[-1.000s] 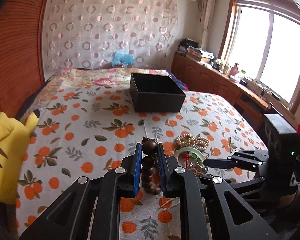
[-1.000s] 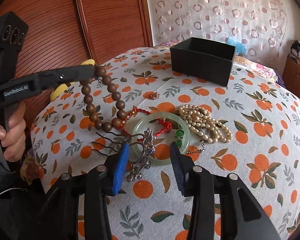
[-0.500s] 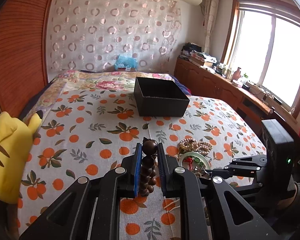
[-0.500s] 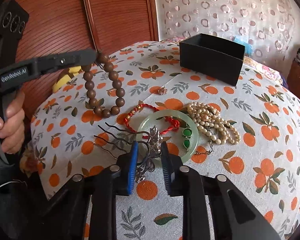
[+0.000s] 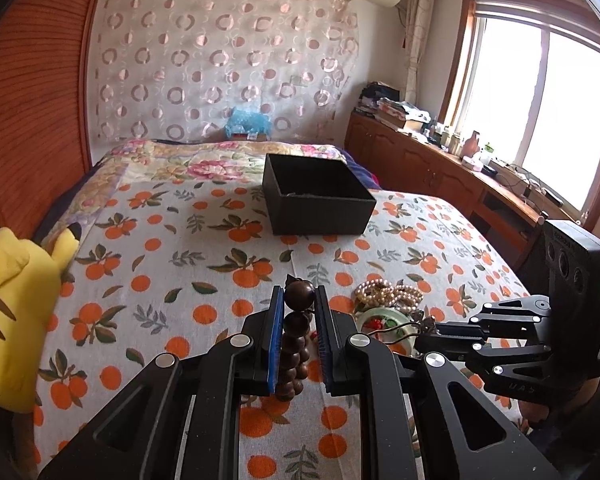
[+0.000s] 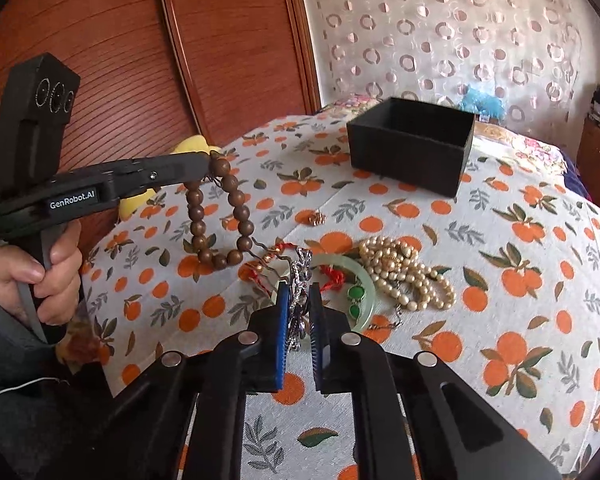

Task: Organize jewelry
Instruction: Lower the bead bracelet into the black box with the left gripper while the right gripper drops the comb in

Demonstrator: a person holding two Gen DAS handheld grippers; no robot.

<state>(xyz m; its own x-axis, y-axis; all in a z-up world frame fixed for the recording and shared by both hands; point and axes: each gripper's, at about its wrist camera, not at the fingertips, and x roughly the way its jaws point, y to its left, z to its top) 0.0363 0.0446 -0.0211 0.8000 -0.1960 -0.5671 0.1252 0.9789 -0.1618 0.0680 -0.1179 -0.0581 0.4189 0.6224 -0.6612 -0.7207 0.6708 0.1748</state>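
Right now the left gripper (image 5: 297, 304) has its fingers closed tight on the brown bead bracelet (image 6: 219, 216). In the right wrist view the bracelet hangs in the air at the middle left of the frame, above the bed (image 6: 520, 280), with its loop swinging free below the fingers. The right gripper (image 6: 299, 312) has its fingers almost closed on the silver hair comb (image 6: 300, 280), low in the middle of the frame. The comb looks like it is just off the bed or barely touching it; I cannot tell which.

The black box (image 6: 412, 148) sits open at the upper middle of the frame, well apart from both grippers. The rest of the jewelry is in a pile just beyond the right gripper: the green bangle (image 6: 364, 280), the red cord bracelet (image 6: 332, 274) and the pearl necklace (image 6: 404, 272). A small earring (image 6: 315, 219) lies alone between the pile and the box.

Things could go wrong from here. The comb's thin teeth sit close to the red cord, so lifting might drag the cord along. The comb is held by a thin part, so it might twist and slip out. The hanging beads could swing and bump the box wall and not go in.
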